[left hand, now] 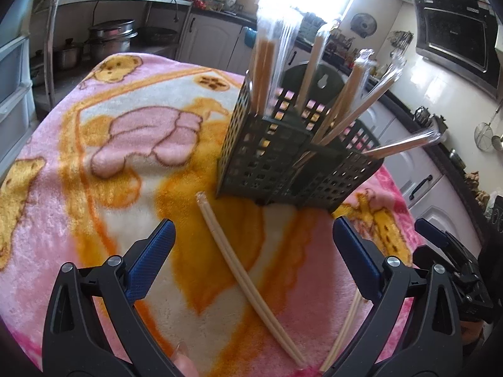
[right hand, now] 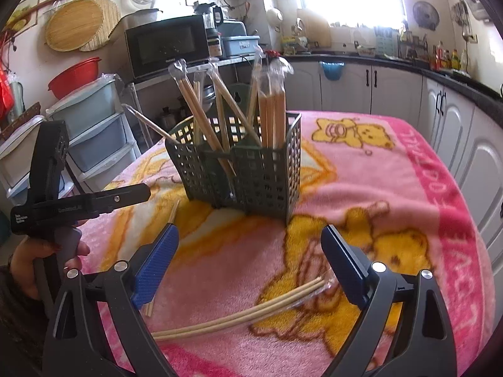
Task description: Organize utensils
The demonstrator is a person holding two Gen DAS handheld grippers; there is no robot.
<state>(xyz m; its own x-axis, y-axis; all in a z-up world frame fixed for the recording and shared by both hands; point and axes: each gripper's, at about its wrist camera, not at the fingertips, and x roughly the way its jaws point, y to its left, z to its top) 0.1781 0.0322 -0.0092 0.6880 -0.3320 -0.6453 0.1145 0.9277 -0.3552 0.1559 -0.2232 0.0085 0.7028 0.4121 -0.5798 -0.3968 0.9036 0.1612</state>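
Both claws are spread: the left gripper (left hand: 251, 238) hovers over a wrapped chopstick pair (left hand: 248, 278) pointing at the green utensil basket (left hand: 283, 163); the right gripper (right hand: 250, 245) above another chopstick pair (right hand: 239, 314) lying crosswise on the pink blanket (right hand: 377, 188).

Home kitchen, lived-in and sunlit

A black microwave (right hand: 166, 45) is sitting on a shelf by stacked plastic drawers (right hand: 94, 132), white cabinets (right hand: 371, 84) are running under a dark countertop (right hand: 408, 62), a range hood (left hand: 456, 40) is hanging over ladles (left hand: 487, 132), and steel pots (left hand: 110, 40) are crowding 1 corner
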